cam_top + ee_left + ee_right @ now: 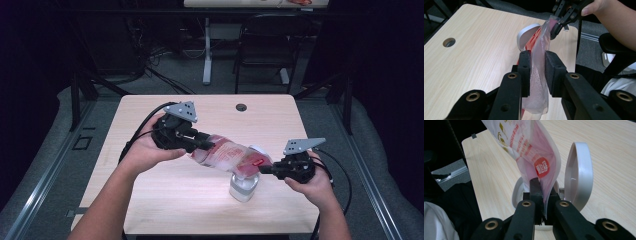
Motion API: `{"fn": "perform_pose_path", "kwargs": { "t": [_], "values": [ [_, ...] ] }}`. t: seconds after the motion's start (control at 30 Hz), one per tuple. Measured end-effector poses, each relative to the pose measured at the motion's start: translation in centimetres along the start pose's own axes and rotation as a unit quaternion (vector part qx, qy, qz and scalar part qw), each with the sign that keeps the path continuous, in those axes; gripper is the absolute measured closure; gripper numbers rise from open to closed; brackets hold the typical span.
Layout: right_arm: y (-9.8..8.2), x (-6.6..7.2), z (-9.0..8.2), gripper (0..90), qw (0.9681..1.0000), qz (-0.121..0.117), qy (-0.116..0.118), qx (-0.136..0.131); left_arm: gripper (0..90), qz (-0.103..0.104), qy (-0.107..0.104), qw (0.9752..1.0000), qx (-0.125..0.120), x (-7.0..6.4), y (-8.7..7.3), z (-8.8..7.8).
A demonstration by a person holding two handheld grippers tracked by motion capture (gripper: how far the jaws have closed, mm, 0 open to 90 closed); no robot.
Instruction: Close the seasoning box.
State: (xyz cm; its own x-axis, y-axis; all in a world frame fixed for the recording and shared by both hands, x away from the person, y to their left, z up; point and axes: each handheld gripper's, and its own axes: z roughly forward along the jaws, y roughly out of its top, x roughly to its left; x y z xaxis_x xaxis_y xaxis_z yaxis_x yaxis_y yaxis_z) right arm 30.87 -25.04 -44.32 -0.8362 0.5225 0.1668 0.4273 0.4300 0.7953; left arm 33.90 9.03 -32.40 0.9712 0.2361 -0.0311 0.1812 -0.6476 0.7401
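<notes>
Pouch: your clear plastic pouch with red print [227,156] hangs slung between both grippers — long axis left-high to right-low.
Left gripper [537,72]: clenched on the upper end.
Right gripper [543,202]: pinching the low corner, directly over the open white lidded jar [244,186].

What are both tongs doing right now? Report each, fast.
Left tongs: shut on the plastic pouch, gripping one end.
Right tongs: shut on the pouch's other end, above the open white container.

Pouch [227,156] stretched between left gripper [204,143] and right gripper [266,169], above open container [244,186] on table [150,200]
</notes>
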Motion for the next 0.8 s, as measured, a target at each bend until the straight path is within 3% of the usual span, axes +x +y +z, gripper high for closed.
{"fn": "perform_pose_path", "kwargs": {
  "t": [0.8],
  "values": [
    [0.10, 0.06, -0.17, 89.6, 1.0000, -0.002, -0.004, -0.004, 75.8, -0.006, -0.002, 1.0000, -0.001, 0.13, -0.48, 0.00]
  ]
}}
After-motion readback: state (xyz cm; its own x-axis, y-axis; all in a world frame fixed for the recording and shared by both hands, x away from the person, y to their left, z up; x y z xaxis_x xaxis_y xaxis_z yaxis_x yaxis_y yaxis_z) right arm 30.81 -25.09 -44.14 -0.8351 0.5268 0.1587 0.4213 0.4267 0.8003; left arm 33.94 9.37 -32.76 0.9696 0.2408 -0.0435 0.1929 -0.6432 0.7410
